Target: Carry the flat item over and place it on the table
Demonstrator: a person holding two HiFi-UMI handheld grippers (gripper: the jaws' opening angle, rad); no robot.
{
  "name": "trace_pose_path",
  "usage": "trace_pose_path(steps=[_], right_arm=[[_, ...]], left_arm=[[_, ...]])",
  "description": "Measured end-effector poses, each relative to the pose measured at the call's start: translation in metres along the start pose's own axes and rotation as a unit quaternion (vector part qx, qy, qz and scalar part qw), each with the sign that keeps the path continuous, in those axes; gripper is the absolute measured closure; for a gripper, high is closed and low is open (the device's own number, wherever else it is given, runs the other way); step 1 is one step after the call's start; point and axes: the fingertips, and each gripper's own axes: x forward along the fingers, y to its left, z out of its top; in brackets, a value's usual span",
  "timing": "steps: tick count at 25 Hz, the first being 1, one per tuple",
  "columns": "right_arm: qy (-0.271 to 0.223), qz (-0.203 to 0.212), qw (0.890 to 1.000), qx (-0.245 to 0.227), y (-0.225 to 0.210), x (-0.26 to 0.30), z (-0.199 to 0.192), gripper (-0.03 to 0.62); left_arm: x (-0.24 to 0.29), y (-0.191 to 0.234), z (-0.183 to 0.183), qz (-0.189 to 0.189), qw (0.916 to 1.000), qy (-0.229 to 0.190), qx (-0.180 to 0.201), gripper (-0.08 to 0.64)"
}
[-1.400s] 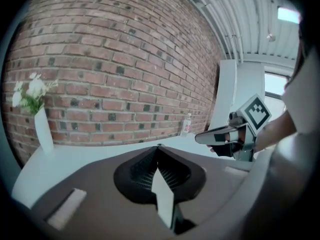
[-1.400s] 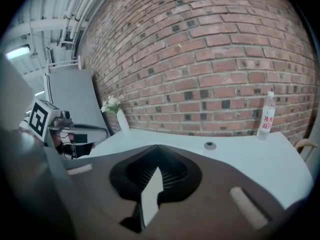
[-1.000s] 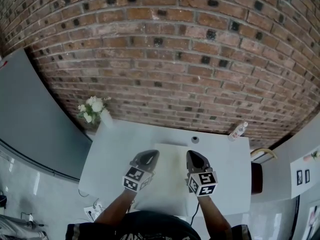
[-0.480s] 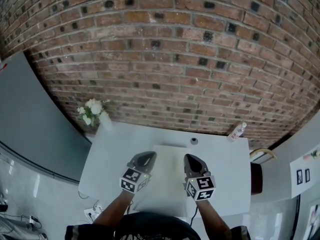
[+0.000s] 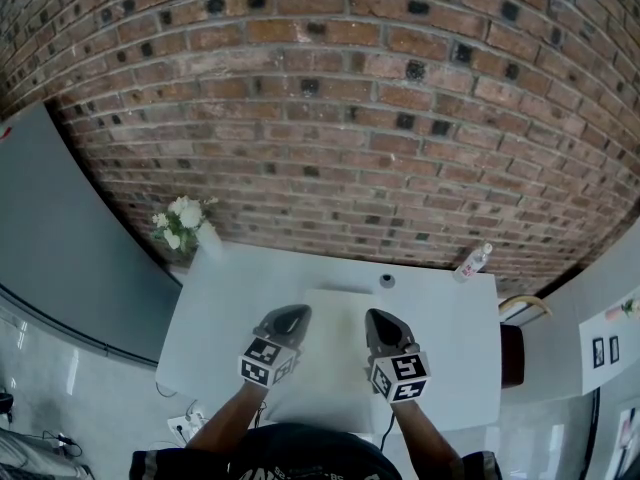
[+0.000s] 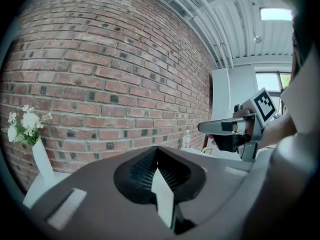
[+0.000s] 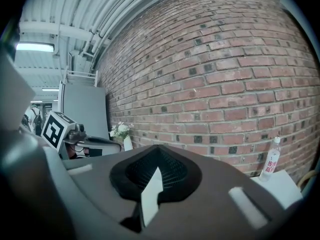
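Both grippers closed on the sheet. Left gripper [image 5: 288,316] clamped at its left side, right gripper [image 5: 378,320] at its right side, jaws aimed toward the brick wall [image 5: 330,118]. In each gripper view, a thin white sliver seen edge-on, pinched between ribbed black pads. Two-sided hold probably meant to keep a wide, thin panel level and free of flex or swing; a judgement only.

Sheet [image 5: 335,353]: pale, matte, rectangular, slightly off-white against the whiter table [image 5: 205,303]. Over the table's middle, far edge just short of a small round dark thing [image 5: 387,281]. Resting on the top or just above it: cannot tell.

Table: smooth, plain, rounded corners. Flowers in a white vase [image 5: 190,223] at the far left corner, clear bottle [image 5: 473,261] at the far right, both well apart from the sheet. Likely enough free surface for set-down. Wall: rough, red-brown, dark-flecked.
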Motion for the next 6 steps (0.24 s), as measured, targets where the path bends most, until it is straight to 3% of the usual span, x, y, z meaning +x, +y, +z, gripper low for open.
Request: trace_pose_path(steps=[6], right_arm=[[0.000, 0.002, 1.000, 0.000, 0.0004, 0.0045, 0.0000, 0.594]], left_arm=[[0.0034, 0.0022, -0.0015, -0.001, 1.0000, 0.003, 0.004, 0.551]])
